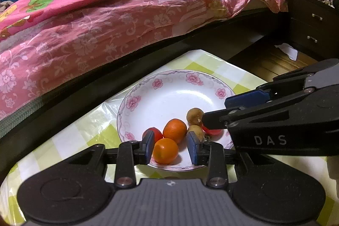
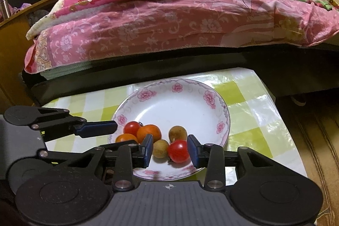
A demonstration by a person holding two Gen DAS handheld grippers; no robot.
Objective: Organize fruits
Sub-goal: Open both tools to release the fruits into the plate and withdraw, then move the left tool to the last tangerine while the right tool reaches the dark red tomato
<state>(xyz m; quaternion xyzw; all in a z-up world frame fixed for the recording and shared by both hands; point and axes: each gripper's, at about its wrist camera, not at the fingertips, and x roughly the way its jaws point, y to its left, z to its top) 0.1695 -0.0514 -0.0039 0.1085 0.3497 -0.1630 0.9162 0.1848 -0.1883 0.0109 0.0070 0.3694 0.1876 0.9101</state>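
A white plate with pink flowers (image 1: 135, 99) (image 2: 207, 96) holds several small fruits. In the left wrist view, an orange (image 1: 165, 150) lies on the plate between the pads of my left gripper (image 1: 171, 148). It sits by the left pad with a gap to the right one. Behind it are a second orange (image 1: 174, 130) and a red tomato (image 1: 155, 133). In the right wrist view, a brown fruit (image 2: 161, 148) and a red tomato (image 2: 178, 150) rest side by side on the plate between the spread pads of my right gripper (image 2: 170, 150). Another brown fruit (image 2: 178, 132) lies just beyond.
The plate stands on a small table with a green-checked cloth (image 2: 243, 96), right against a bed with a pink floral quilt (image 1: 106, 20). The table's right edge (image 2: 273, 111) drops to a wooden floor. A dark drawer cabinet (image 1: 311, 24) is at the far right.
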